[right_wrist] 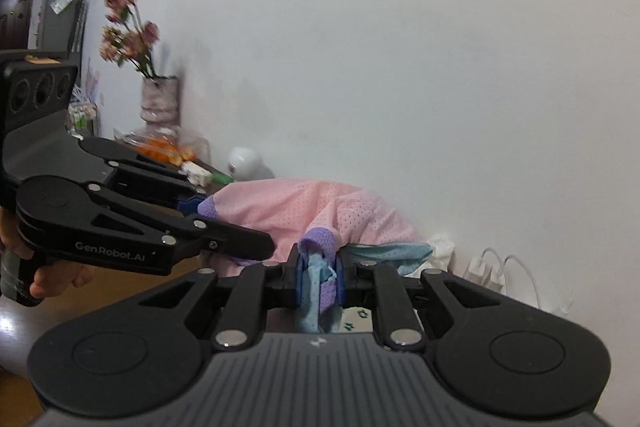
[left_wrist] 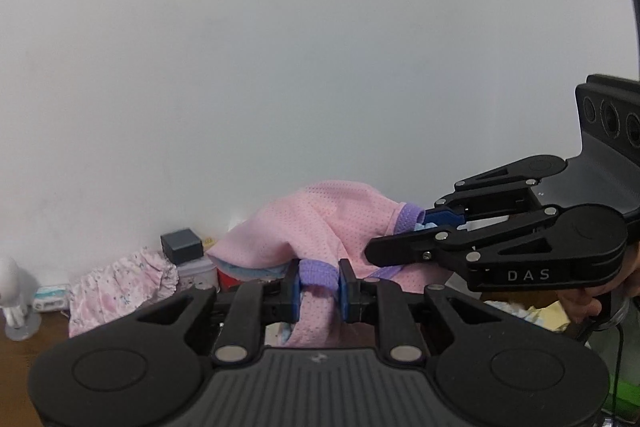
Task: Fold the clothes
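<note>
- White wall filled the background in both views; a brown tabletop showed only at the bottom, w/ clutter along its back edge.
- Left gripper: jaws clamped on a purple trim band of the pink mesh garment; blue pads pinched the band from both sides.
- Right gripper: jaws clamped on a bunched purple hem plus a light-blue layer of the same garment.
- Garment was held up in the air between the two grippers, its body mounded ahead of the jaws, clear of the tabletop as far as could be seen.
- Outward, at the tabletop's back edge: floral pink cloth, dark box, vase of flowers, white chargers w/ cables.
- Risks, my read: each grip was on a narrow edge, so a hard tug apart could slip the trim out of the pads; the right pinch took two layers, so the garment might spread unevenly; a low swing could snag the clutter or vase.
- Pose: both grippers sat side by side, near each other, angled inward and slightly downward; a hand wrapped the left handle, fingers on the right one.
</note>
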### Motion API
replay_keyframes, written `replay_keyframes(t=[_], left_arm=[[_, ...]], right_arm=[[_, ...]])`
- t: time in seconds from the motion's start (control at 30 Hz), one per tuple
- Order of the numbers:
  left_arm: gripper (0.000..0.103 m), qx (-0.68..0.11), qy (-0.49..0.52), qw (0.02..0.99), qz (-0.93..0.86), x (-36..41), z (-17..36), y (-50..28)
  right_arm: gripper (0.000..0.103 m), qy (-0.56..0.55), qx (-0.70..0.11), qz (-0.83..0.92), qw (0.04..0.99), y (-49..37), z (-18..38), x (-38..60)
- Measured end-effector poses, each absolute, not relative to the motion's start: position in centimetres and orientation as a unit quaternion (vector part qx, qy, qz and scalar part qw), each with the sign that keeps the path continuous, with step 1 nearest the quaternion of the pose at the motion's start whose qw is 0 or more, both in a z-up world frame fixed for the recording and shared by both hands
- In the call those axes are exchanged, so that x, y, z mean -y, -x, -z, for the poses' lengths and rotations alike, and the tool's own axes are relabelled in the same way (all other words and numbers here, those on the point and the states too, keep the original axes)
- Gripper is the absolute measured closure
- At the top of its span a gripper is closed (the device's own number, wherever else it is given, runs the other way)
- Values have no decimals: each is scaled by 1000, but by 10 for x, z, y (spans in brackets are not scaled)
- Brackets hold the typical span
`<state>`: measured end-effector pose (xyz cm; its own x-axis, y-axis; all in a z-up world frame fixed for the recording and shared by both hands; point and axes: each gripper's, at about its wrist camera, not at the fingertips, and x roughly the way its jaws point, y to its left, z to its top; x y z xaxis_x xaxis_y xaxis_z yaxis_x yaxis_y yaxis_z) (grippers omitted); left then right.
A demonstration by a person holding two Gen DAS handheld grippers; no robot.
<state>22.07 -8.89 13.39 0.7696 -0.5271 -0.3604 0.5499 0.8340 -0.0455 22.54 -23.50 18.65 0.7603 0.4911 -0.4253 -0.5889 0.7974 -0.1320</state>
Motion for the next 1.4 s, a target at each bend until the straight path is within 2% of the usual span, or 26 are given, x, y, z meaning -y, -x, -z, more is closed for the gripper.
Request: replay_keyframes(t=[0.3, 0.37, 0.4, 0.43, 0.47, 0.53, 0.57, 0.67, 0.73, 0.83, 0.9, 0.93, 0.97, 1.0, 1.03, 1.07, 1.17, 1.33, 1.4], left_arm=[[87, -244, -32, 932, 266, 101, -65, -307], [84, -262, -39, 929, 257, 101, -39, -321], [79, -277, -44, 927, 248, 101, -23, -329], [68, -292, -51, 923, 244, 99, -10, -333], [65, -285, -48, 924, 250, 93, -8, -330], [57, -272, -42, 926, 259, 80, -4, -322], [54, -266, -44, 928, 256, 74, -9, -317], [54, -257, -34, 930, 261, 58, -22, -314], [55, -274, -22, 923, 268, 57, -20, -314], [56, -283, -42, 921, 267, 66, -12, -304], [56, -270, -52, 925, 262, 69, -7, -295], [56, -265, -47, 926, 265, 69, -6, -292], [57, -261, -41, 927, 268, 69, -4, -292], [61, -258, -38, 927, 269, 70, -4, -290], [80, -260, -39, 927, 268, 72, -4, -291], [90, -264, -39, 926, 267, 74, -4, -293], [94, -266, -28, 925, 271, 77, -7, -294], [94, -275, -26, 926, 258, 80, -5, -298], [89, -282, -19, 925, 253, 78, -4, -300]], right_arm=[[89, 104, -264, -293, 913, -322, -123, 244], [88, 93, -288, -300, 905, -341, -98, 246], [86, 93, -314, -299, 896, -351, -81, 246], [79, 99, -354, -292, 883, -363, -62, 243], [66, 106, -370, -285, 878, -367, -52, 243], [56, 120, -372, -278, 877, -363, -50, 247], [55, 127, -362, -280, 880, -356, -57, 249], [55, 140, -308, -249, 907, -339, -90, 259], [55, 110, -305, -269, 907, -336, -102, 264], [52, 142, -332, -296, 884, -326, -87, 249], [43, 185, -340, -291, 875, -316, -74, 238], [35, 194, -339, -287, 875, -314, -68, 237], [34, 201, -337, -283, 875, -313, -63, 236], [37, 208, -336, -279, 875, -312, -57, 236], [56, 205, -342, -275, 875, -314, -53, 236], [86, 198, -349, -271, 875, -317, -51, 238], [93, 168, -353, -269, 880, -320, -60, 243], [93, 183, -357, -259, 879, -325, -64, 241], [88, 199, -363, -252, 875, -324, -58, 237]])
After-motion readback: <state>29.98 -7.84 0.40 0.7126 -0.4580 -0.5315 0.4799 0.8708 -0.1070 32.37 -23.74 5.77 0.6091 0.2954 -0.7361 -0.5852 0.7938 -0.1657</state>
